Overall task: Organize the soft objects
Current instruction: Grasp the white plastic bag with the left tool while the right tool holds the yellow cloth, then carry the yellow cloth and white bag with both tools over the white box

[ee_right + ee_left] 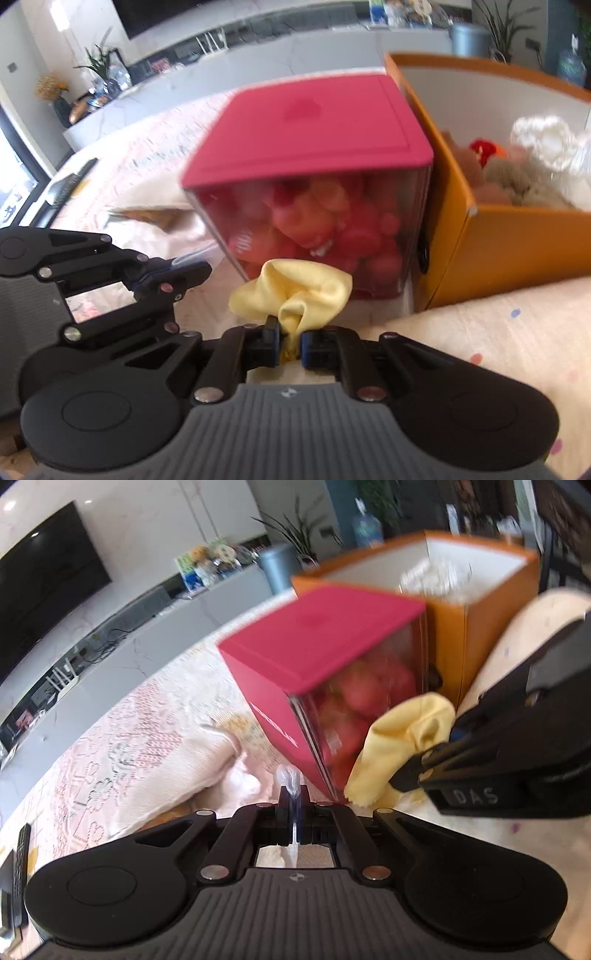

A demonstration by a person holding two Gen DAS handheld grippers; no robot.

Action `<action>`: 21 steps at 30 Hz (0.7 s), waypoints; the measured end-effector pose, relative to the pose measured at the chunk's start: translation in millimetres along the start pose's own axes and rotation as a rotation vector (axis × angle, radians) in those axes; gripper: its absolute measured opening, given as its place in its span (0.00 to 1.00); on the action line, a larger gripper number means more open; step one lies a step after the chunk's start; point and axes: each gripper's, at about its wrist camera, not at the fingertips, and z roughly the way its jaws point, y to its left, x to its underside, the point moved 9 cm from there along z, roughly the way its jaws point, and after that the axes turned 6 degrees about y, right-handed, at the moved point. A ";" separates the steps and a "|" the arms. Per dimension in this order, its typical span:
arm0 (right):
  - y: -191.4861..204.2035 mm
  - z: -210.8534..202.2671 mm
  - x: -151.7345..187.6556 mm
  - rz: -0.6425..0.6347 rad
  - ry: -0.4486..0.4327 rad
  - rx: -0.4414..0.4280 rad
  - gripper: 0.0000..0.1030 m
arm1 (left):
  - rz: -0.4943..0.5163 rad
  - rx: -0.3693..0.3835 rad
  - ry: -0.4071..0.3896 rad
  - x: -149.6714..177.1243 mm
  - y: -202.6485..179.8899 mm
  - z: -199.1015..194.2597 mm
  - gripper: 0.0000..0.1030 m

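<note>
Right gripper is clamped on a crumpled yellow cloth. Left gripper pinches thin clear plastic film. Red-lidded transparent box adjoins the orange cardboard box.

left claw pinched closed, right claw clamped, side by side

Soft matt yellow cloth, crumpled. Clear glossy plastic box under smooth matt red lid. Matt orange cardboard box. Textured woven bedspread. Matt black plastic right gripper, shiny metal pins.
</note>
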 end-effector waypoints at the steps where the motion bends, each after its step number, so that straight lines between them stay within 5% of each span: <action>1: 3.3 -5.3 -0.6 -0.010 -0.013 -0.001 0.07 | -0.014 -0.002 -0.013 -0.9 0.6 -7.3 0.01; 11: 19.1 -74.9 -12.6 -0.036 -0.160 -0.037 0.06 | -0.237 0.034 -0.180 -27.9 27.9 -86.7 0.01; 21: 15.3 -146.7 -31.8 -0.063 -0.290 -0.036 0.07 | -0.260 0.043 -0.324 -73.4 26.8 -131.8 0.01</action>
